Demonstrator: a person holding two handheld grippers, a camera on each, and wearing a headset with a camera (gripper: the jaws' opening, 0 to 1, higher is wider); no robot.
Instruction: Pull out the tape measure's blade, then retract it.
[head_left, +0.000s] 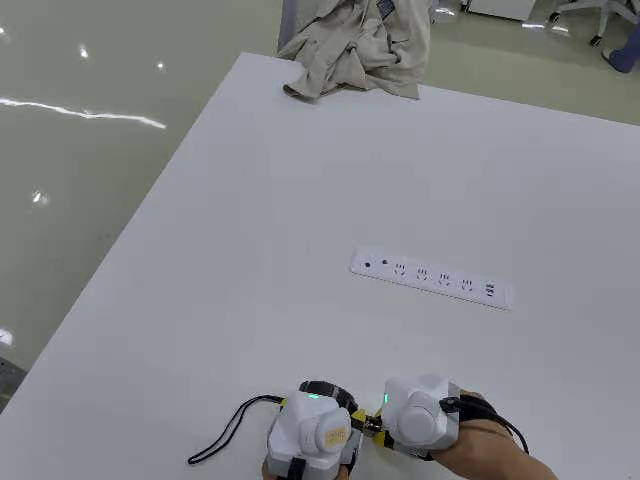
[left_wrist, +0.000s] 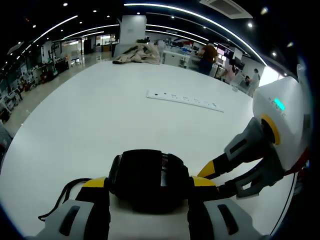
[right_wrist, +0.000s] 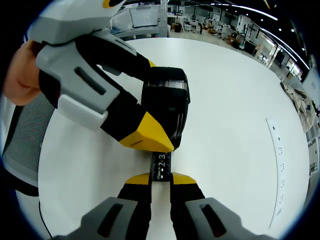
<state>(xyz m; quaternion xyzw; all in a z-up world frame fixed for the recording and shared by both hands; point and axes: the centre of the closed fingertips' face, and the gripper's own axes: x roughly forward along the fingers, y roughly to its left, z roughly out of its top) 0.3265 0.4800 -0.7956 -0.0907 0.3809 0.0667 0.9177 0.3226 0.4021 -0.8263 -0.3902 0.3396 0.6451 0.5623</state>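
Tape measure (left_wrist: 147, 175) black, round, clamped in left claw (left_wrist: 148, 184), right claw (right_wrist: 161, 179) pinching its short blade (right_wrist: 161, 162)

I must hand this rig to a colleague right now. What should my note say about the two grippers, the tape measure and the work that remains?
Left hand-held gripper: shut on the case of the black tape measure, at the near edge of the white table.
Right hand-held gripper: shut on the blade, close to the case.
Done: both grips are set; only a short length of blade is out, with the digits 2 and 3 showing.
Left: probably the full pull, then the retract. One moment cannot show which way the blade is going.
The power strip lies further out on the table, apart from the work.
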